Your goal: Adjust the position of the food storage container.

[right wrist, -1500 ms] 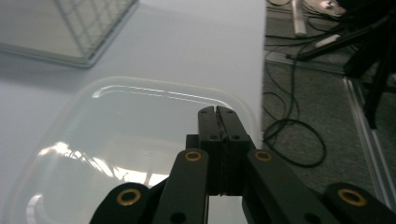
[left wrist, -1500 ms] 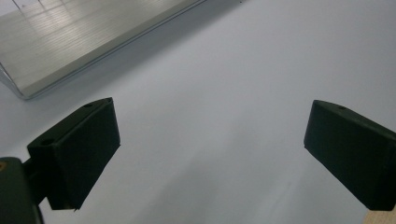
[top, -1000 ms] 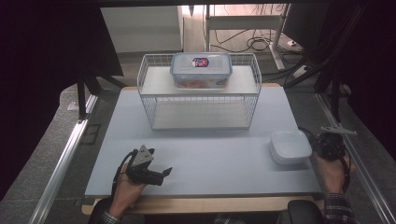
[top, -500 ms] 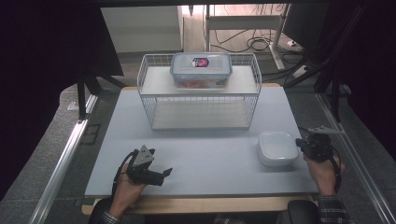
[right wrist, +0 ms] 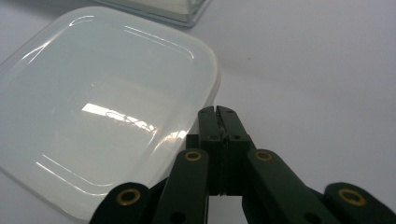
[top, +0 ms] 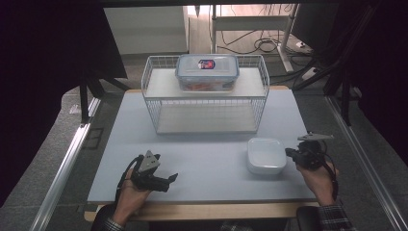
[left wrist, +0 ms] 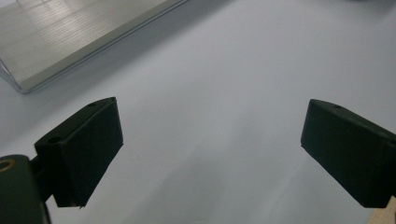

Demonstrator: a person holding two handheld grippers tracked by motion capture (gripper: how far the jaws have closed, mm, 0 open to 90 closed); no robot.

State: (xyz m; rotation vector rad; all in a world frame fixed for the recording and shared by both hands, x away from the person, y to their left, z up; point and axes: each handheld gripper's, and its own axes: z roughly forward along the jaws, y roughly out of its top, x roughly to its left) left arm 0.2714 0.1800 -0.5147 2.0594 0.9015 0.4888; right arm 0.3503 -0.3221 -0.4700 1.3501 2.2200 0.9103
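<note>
A white square lidded container (top: 266, 155) lies on the pale grey table (top: 202, 154) at the right front. My right gripper (top: 290, 153) is shut, and its tips rest against the container's right rim. In the right gripper view the closed jaws (right wrist: 218, 112) meet the edge of the white lid (right wrist: 102, 107), with nothing between them. My left gripper (top: 171, 179) lies low at the left front and points right. Its jaws (left wrist: 210, 154) stand wide open over bare table.
A white wire rack (top: 204, 96) stands at the back middle of the table. A clear box with a blue-rimmed lid (top: 207, 71) sits on its top shelf. The rack's lower shelf (left wrist: 70, 37) appears at the upper left of the left gripper view.
My right gripper has slid left across the table and the white container has moved left with it. The left gripper has stayed put.
</note>
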